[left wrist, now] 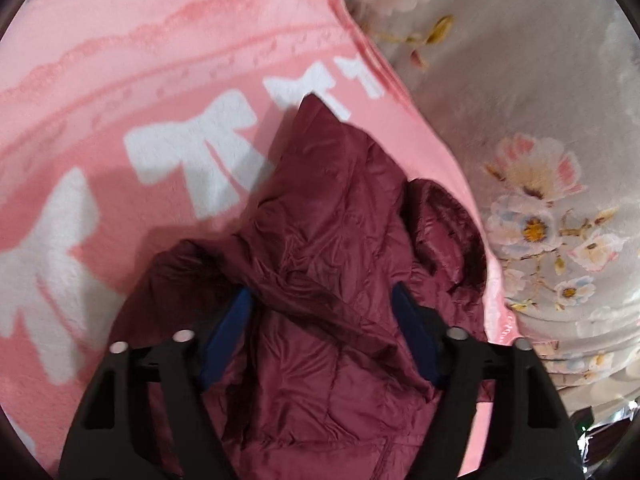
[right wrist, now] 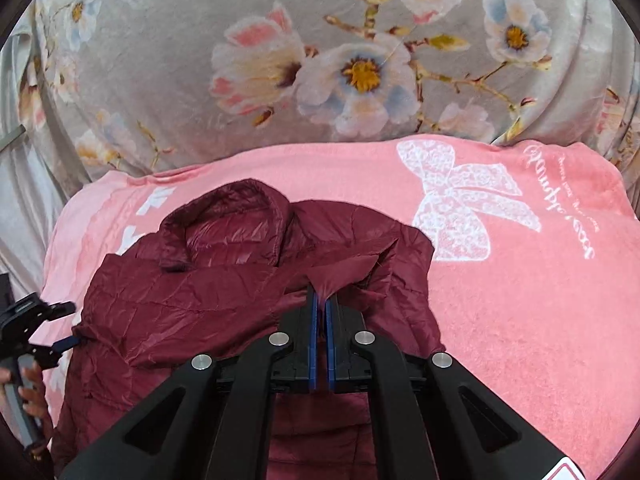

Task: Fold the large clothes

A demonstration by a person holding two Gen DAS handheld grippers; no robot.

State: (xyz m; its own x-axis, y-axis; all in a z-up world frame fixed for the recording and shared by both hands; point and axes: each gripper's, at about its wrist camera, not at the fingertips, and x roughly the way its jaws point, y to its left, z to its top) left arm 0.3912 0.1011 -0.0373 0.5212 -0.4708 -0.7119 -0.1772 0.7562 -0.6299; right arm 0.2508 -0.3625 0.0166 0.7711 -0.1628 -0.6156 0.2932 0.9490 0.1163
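A maroon puffer jacket (right wrist: 208,296) lies crumpled on a pink blanket, collar toward the far side; it also fills the lower middle of the left wrist view (left wrist: 328,264). My right gripper (right wrist: 321,296) is shut on a fold of the jacket's fabric and lifts it slightly. My left gripper (left wrist: 322,300) is open, its blue pads on either side of a jacket ridge, just above the cloth. The left gripper also shows at the left edge of the right wrist view (right wrist: 36,332), held by a hand.
The pink blanket with white bows (right wrist: 520,280) covers the work surface. A grey floral bedspread (right wrist: 320,64) lies beyond it and to the right in the left wrist view (left wrist: 540,160).
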